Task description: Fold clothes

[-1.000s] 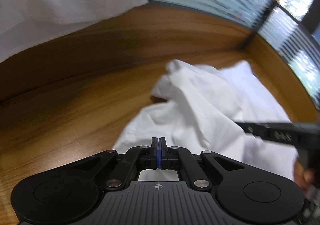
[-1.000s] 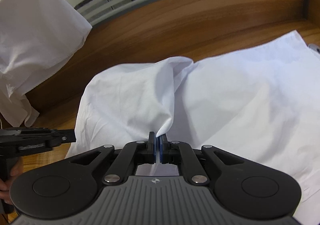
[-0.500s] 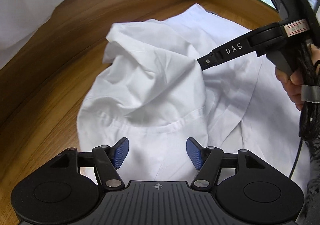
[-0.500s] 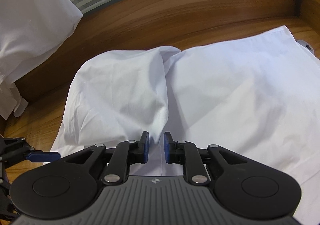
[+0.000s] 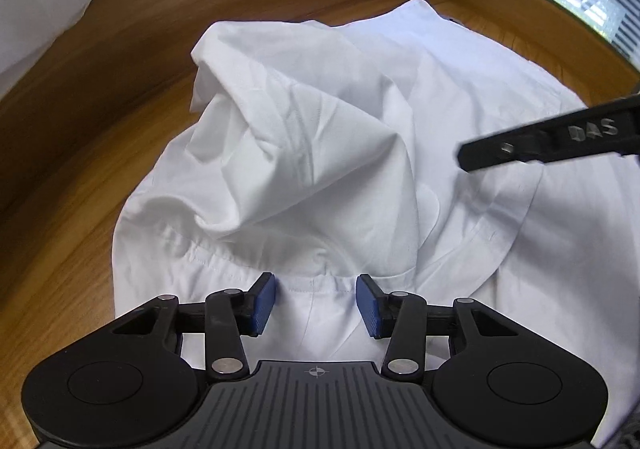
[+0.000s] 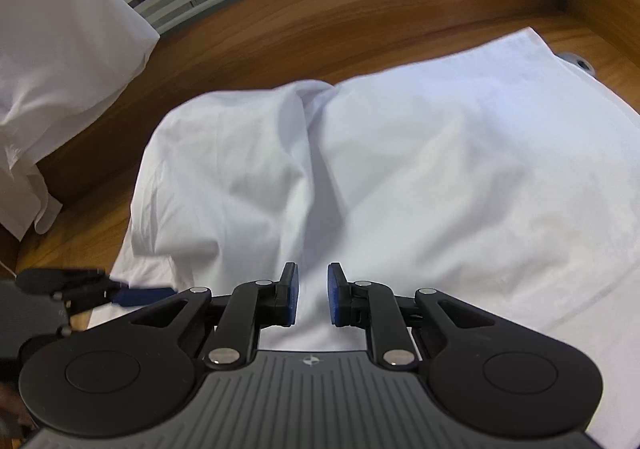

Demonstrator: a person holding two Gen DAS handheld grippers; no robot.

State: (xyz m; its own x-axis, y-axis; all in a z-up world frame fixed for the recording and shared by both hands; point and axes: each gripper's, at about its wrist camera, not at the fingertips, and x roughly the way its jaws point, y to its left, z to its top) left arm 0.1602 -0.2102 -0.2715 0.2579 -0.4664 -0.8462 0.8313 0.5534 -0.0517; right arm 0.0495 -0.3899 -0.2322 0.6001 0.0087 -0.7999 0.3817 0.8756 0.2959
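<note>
Shirt (image 5: pixel 312 153), white, lies crumpled on the wooden table (image 5: pixel 80 153), its bunched part heaped toward the table's back edge. In the left wrist view, the left gripper (image 5: pixel 316 303) sits over the shirt's near hem, jaws spread wide, blue pads (image 5: pixel 262 303) gripping nothing. The right gripper (image 5: pixel 548 141) enters from the shirt's right side, above the cloth.

In the right wrist view, the right gripper (image 6: pixel 312 299) hovers over the shirt (image 6: pixel 400 189), jaws parted by a narrow gap, empty. The left gripper (image 6: pixel 140 295) appears at the shirt's left edge. Another white cloth (image 6: pixel 60 61) hangs beyond the shirt's left side.
</note>
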